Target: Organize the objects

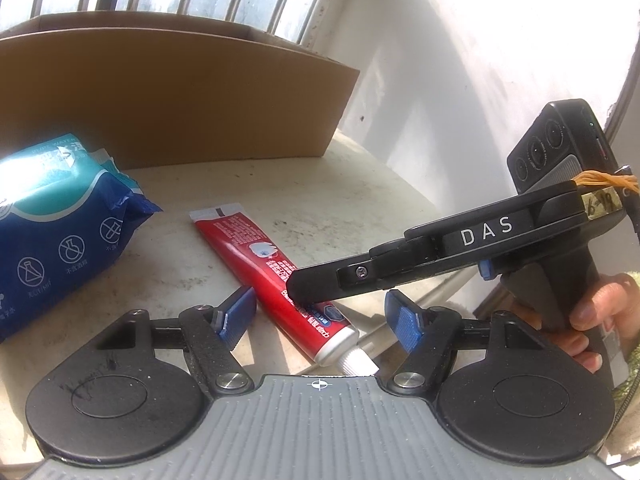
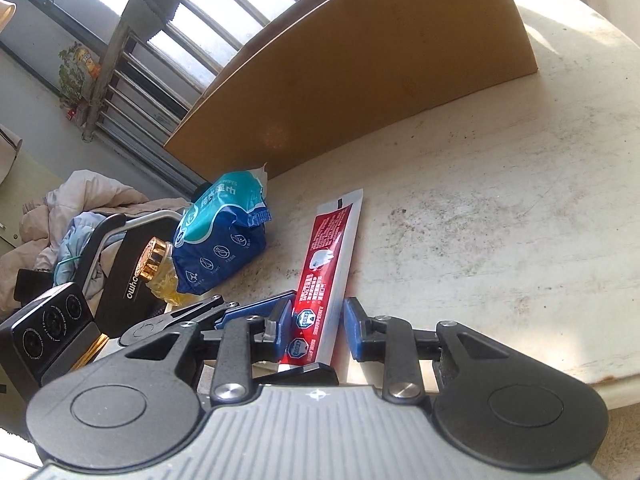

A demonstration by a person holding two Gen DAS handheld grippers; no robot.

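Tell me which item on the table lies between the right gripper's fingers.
The red toothpaste tube: the right gripper straddles its cap end. The blue wipes pack lies apart, further left, near the cardboard box.

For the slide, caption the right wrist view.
Right gripper straddles the red toothpaste tube on the table, cardboard box behind.

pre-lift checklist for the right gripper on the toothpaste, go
1. Toothpaste tube sits between the right gripper pads: ok.
2. Pads closed firmly on the tube: cannot tell, a gap shows on one side.
3. Left gripper open and not holding the tube: ok.
4. Wipes pack apart from the tube: ok.
5. Cardboard box open at the top: ok.
6. Room inside the box: cannot tell, its inside is hidden.
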